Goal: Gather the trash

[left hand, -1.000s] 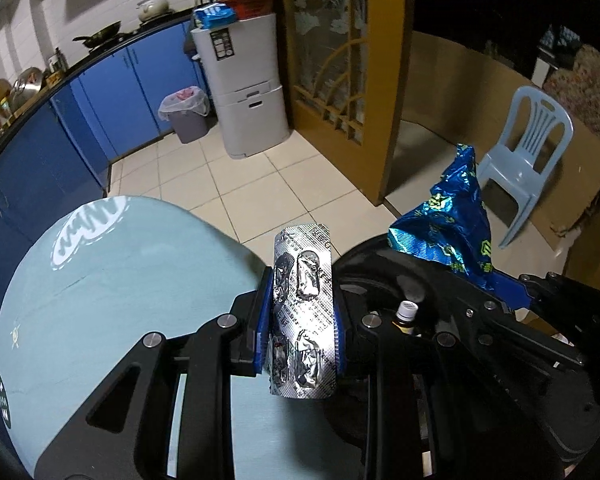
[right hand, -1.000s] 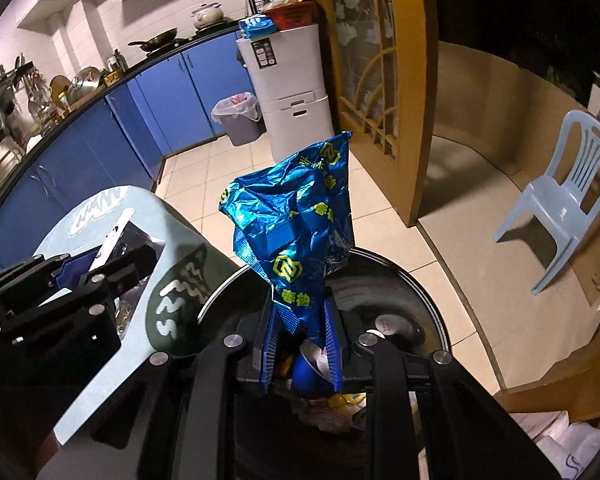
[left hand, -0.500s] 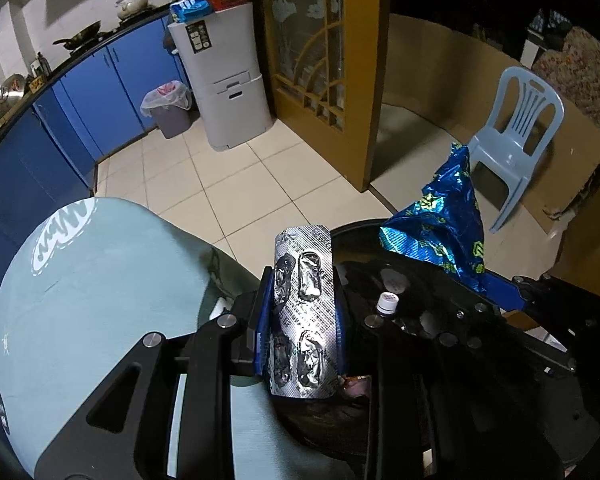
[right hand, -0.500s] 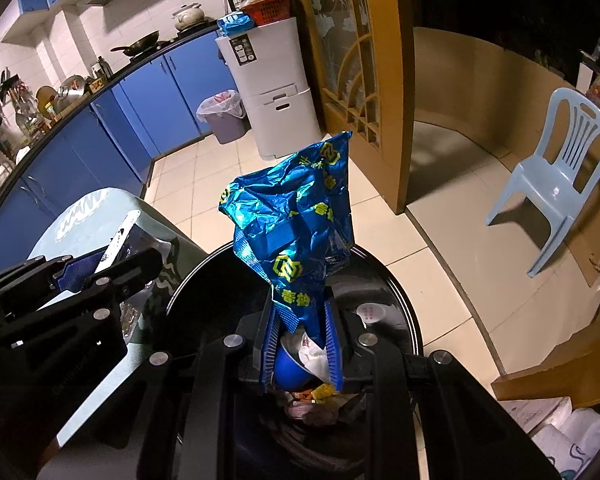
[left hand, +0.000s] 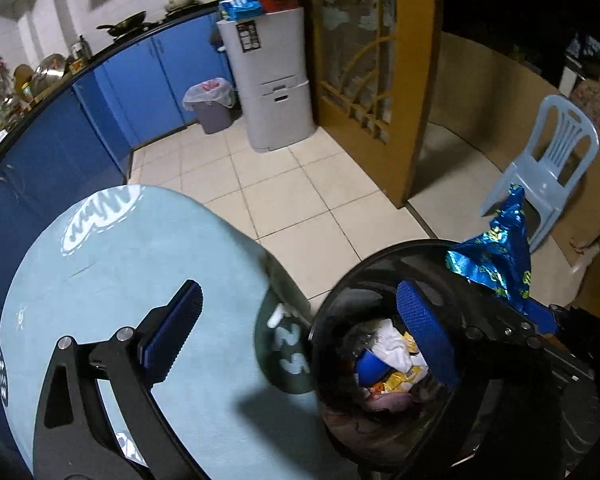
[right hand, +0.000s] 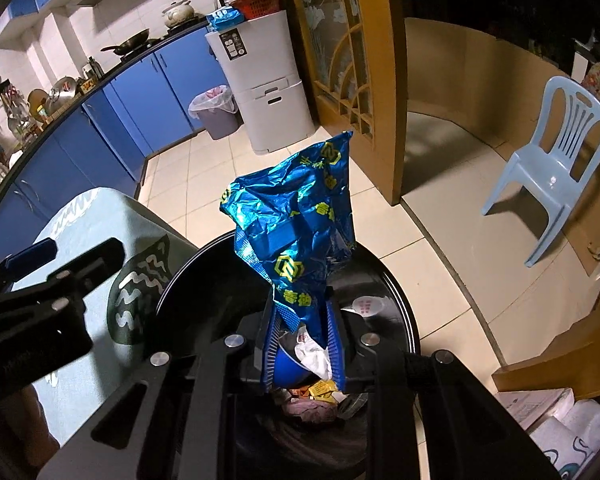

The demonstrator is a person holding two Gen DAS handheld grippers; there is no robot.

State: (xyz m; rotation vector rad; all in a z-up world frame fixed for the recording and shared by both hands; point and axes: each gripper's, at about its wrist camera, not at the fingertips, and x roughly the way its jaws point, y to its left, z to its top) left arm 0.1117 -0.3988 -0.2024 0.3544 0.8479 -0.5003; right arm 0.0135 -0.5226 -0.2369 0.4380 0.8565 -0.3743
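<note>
My left gripper [left hand: 300, 332] is open and empty, its right finger over the black trash bin [left hand: 340, 300] and its left finger over the table. The silver blister pack is no longer in view. My right gripper [right hand: 304, 344] is shut on a crumpled blue foil snack bag [right hand: 296, 228] and holds it upright above the black trash bin [right hand: 396, 296]. The bag also shows in the left wrist view [left hand: 496, 256]. The bin holds several pieces of trash: white paper [left hand: 392, 340], a blue cup [left hand: 370, 366] and yellow wrappers.
A round light-blue table [left hand: 120, 280] stands left of the bin. A blue plastic chair [right hand: 556, 160] stands at the right. A grey lined bin [left hand: 210, 106], a white cabinet [left hand: 272, 84] and blue kitchen cupboards stand at the back. An orange door frame [right hand: 384, 100] stands behind the bin.
My left gripper has opened and the blister pack has left it. My right gripper still holds the blue bag over the bin, a little lower.
</note>
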